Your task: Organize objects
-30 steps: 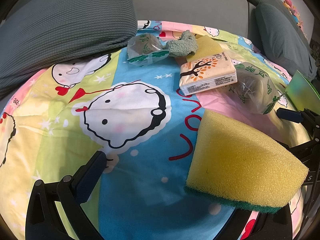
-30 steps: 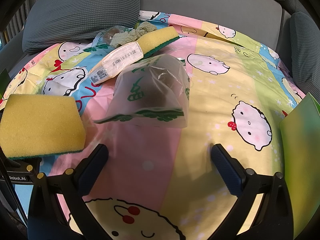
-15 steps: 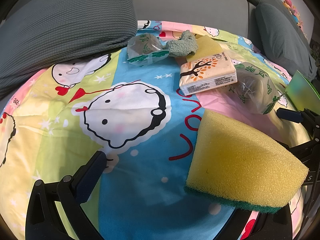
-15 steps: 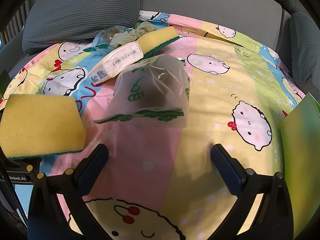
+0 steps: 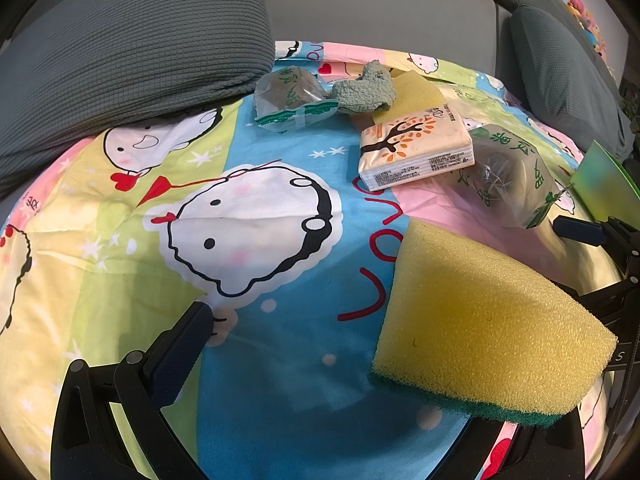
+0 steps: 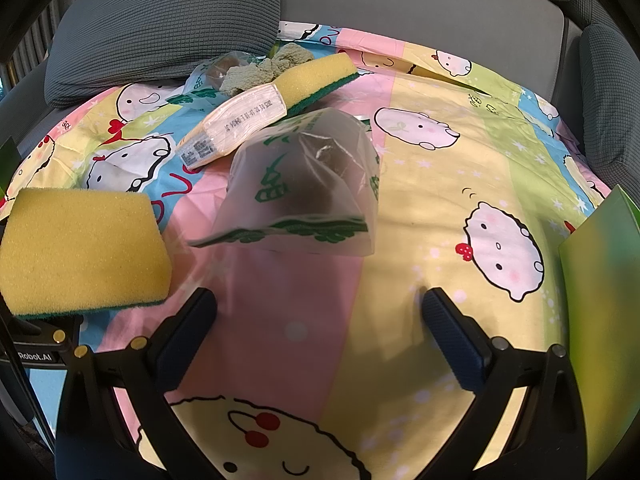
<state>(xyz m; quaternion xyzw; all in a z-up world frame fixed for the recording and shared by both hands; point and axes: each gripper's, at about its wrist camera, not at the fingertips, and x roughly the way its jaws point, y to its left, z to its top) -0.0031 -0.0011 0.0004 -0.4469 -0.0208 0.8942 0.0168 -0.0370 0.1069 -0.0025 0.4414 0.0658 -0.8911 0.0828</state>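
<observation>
A cartoon-printed sheet (image 6: pixel 460 208) is covering a grey sofa, with a grey cushion (image 5: pixel 132 52) lying at its back-left corner and the objects scattered across the cloth. Taking the tissue pack (image 5: pixel 416 146) as the landmark: a second yellow sponge (image 6: pixel 316 76) and a crumpled green cloth (image 5: pixel 366 90) are sitting just behind it, a small printed bag (image 5: pixel 290 100) is lying behind and to its left, and a larger printed plastic bag (image 6: pixel 308 184) is resting just to its right. Nothing is differing from the frames a second ago; both grippers are staying put. The left gripper (image 5: pixel 384 344) is standing wide open with the yellow sponge (image 5: pixel 488 332), in front of the pack, lying over its right finger, so I cannot tell whether it is touching. The right gripper (image 6: pixel 320 320) is also wide open and empty. Only the right wrist view is showing the sheet's far right side; the green folder (image 6: pixel 600 312) appears at the right edge of both views.
</observation>
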